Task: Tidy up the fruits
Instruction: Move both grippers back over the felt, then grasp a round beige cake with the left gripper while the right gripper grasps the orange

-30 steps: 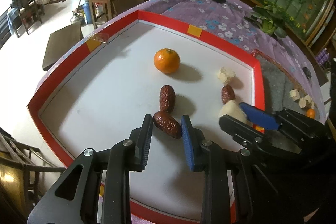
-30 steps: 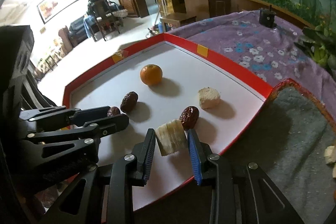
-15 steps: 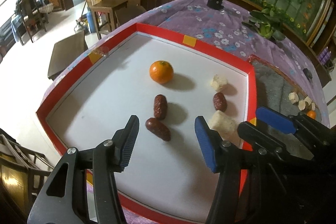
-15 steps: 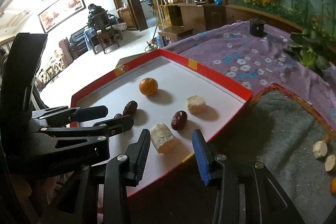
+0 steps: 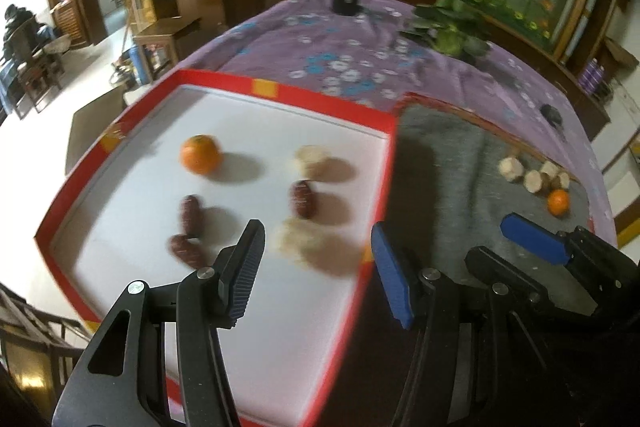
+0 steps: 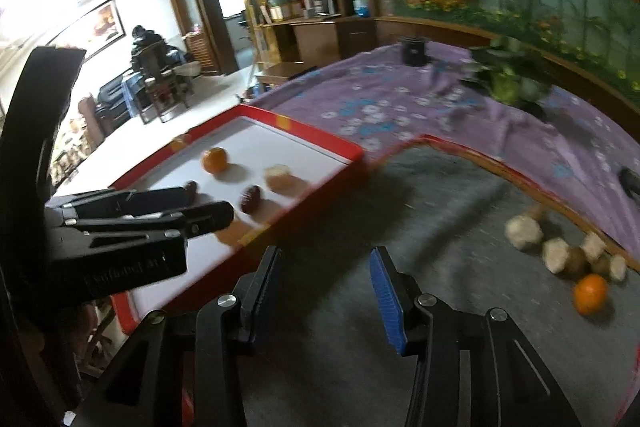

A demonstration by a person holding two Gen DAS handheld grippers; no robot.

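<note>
Dates (image 5: pixel 188 227) and pale fruit chunks (image 5: pixel 298 241) motion-blurred on red-rimmed tray (image 5: pixel 384 187).

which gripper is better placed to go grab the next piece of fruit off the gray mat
Right. The right gripper already hangs over the gray mat, jaws opening and empty, with the orange and pale chunks ahead. The left gripper, empty, faces the red tray.
</note>
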